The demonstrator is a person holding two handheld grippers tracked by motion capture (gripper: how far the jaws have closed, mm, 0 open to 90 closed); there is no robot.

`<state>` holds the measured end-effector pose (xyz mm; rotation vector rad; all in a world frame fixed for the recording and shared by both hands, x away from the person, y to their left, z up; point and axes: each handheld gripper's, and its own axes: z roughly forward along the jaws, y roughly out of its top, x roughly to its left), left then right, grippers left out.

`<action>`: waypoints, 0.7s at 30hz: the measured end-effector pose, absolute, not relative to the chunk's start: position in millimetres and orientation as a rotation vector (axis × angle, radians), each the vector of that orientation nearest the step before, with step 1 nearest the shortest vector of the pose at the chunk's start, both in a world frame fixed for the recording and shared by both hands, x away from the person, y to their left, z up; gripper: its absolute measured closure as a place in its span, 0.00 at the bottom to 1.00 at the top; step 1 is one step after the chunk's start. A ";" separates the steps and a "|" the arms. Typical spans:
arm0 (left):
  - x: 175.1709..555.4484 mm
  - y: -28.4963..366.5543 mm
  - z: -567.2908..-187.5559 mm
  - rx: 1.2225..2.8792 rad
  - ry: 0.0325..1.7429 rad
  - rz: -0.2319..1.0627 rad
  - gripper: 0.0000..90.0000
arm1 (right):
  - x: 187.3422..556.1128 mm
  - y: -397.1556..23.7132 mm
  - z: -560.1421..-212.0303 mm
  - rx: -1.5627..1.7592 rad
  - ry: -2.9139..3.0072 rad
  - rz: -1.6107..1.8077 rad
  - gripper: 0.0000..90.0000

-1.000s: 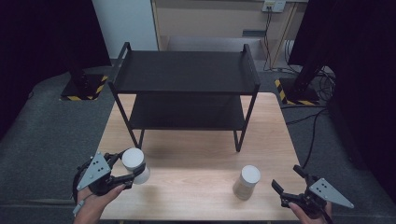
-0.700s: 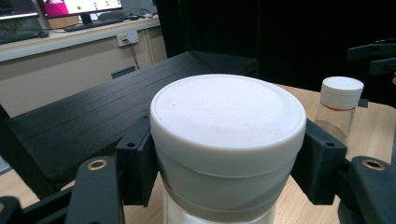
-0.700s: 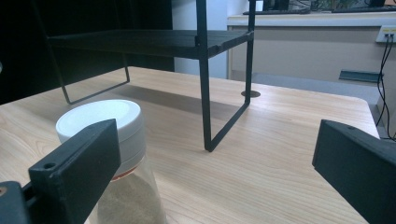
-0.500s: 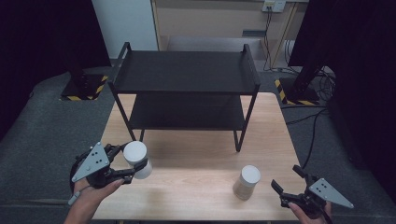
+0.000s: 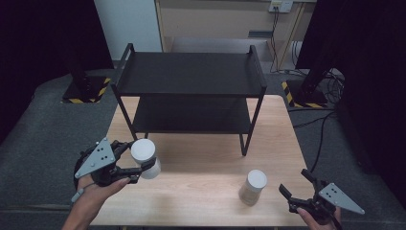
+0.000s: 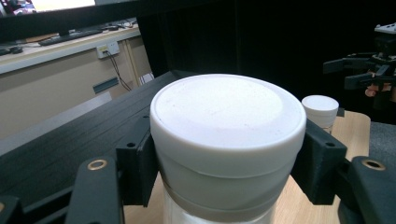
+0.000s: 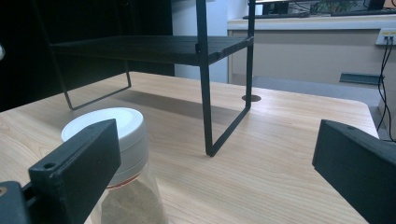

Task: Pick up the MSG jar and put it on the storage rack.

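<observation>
Left gripper (image 5: 135,164) is clamped on a white-lidded jar (image 5: 145,156), held above the table (image 5: 201,158) before the black shelf (image 5: 191,76). Right gripper (image 5: 298,189) is held with jaws apart, a second jar (image 5: 253,187) just beside it.

Light falls from above onto the bench (image 5: 206,158), so the wood looks bright. All around the bench the room is very dark. The black shelf (image 5: 191,76) drops a soft shadow on the wood under it. Close up, the white lid (image 6: 226,109) looks clear, but things behind it look blurry.
</observation>
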<state>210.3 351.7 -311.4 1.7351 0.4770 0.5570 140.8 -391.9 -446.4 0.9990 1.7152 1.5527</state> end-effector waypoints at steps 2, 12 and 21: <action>211.5 351.3 -307.4 1.726 0.471 0.552 0.36 | 141.1 -391.8 -446.8 1.000 1.717 1.551 0.02; 221.0 347.5 -290.4 1.737 0.442 0.534 0.36 | 139.6 -392.7 -445.6 1.005 1.709 1.548 0.02; 230.4 346.3 -277.3 1.725 0.418 0.515 0.36 | 140.4 -391.6 -446.2 1.004 1.714 1.550 0.02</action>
